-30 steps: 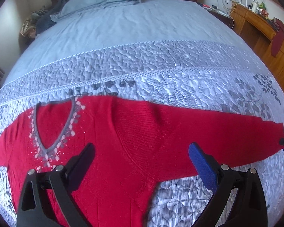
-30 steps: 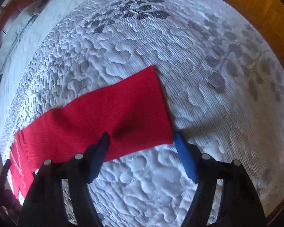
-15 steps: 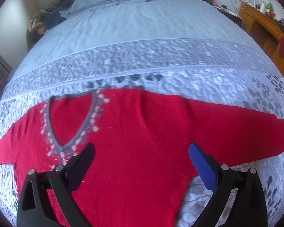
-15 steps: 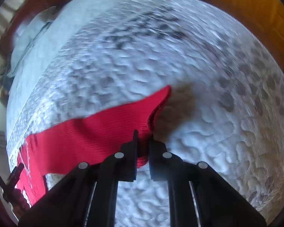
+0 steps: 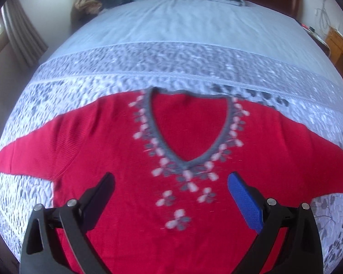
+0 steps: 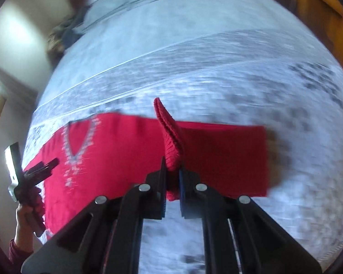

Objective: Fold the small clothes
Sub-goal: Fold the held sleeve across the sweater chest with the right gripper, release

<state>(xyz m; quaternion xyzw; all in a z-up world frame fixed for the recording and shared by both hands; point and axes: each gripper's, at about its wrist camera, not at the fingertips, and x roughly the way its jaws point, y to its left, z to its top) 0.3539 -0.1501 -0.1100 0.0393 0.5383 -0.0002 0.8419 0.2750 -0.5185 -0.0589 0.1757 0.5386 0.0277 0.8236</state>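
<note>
The right claw [image 6: 171, 178] is gripping the sleeve [image 6: 169, 137] of the red sweater [image 5: 116, 137], probably folding it inward next, while the left claw [image 5: 171, 196] is hovering open.

Both wrist cameras look steeply down at the bed [image 5: 171, 34], sharing the red sweater's [image 5: 116, 137] neckline.

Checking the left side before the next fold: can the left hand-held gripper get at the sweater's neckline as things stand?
Probably yes. The left hand-held gripper hangs open over the red sweater, and the grey V-neckline lies flat just ahead with nothing covering it. The right hand-held gripper pinches a sleeve well aside.
</note>
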